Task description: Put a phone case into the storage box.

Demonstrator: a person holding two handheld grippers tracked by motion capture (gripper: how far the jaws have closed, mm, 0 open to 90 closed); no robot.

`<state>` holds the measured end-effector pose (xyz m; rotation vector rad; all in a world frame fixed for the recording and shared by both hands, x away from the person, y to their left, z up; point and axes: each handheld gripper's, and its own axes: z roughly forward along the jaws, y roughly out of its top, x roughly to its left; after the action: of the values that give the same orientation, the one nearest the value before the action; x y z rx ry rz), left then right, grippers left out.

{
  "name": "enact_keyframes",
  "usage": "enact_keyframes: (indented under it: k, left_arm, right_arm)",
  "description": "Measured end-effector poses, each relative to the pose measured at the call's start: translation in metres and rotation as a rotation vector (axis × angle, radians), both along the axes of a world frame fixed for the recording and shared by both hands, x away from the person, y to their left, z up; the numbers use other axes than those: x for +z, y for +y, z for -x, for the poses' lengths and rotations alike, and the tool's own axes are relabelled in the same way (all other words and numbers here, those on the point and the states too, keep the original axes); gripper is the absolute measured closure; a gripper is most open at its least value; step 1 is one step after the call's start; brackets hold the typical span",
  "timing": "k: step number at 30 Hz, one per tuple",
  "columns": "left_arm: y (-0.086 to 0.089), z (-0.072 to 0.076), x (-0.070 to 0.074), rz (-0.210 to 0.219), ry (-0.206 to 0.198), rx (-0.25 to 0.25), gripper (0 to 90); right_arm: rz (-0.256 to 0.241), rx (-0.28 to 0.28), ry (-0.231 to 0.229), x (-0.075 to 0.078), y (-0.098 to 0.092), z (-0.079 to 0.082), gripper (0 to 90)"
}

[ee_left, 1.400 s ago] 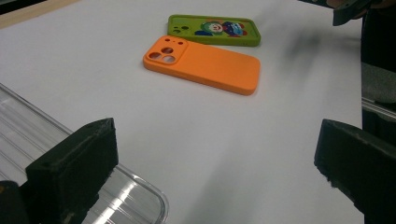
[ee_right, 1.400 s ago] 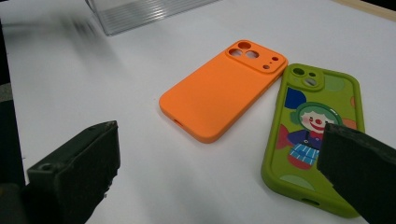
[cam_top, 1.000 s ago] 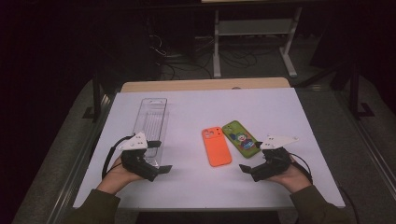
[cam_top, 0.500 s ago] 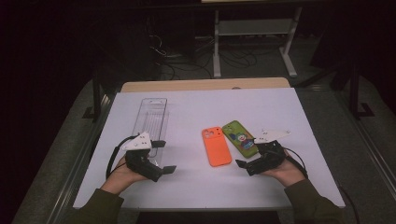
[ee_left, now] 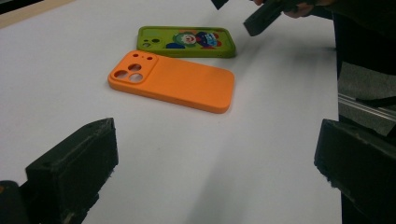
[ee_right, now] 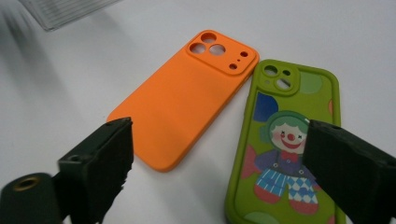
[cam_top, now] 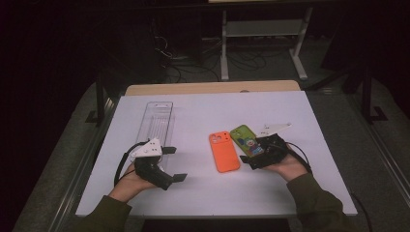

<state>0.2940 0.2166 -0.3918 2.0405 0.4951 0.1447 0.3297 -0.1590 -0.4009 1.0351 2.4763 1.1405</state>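
On table: two phone cases [cam_top: 225, 151], one clear tray [cam_top: 155, 122]; both grippers' jaws wide, empty.

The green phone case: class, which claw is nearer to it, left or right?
Right. The right claw hangs open over the green phone case; the left claw sits far off, beyond the orange phone case.

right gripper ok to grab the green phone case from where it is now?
Probably yes. The right gripper is open and hovers right at the green phone case, its jaws to either side. The orange phone case lies close alongside, apparently touching near the top, so one jaw may nudge it.
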Motion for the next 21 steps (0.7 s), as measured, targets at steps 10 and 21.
enact_keyframes:
  k: [10, 21]
  left_arm:
    - [-0.003, 0.001, -0.001, 0.0, -0.007, -0.009, 0.0]
    - [-0.012, 0.001, -0.004, -0.004, 0.006, -0.018, 0.0]
  right_arm:
    - [0.043, -0.028, 0.073, 0.005, 0.013, -0.024, 34.1]
    - [0.082, -0.019, 0.128, 0.001, 0.031, -0.045, 65.3]
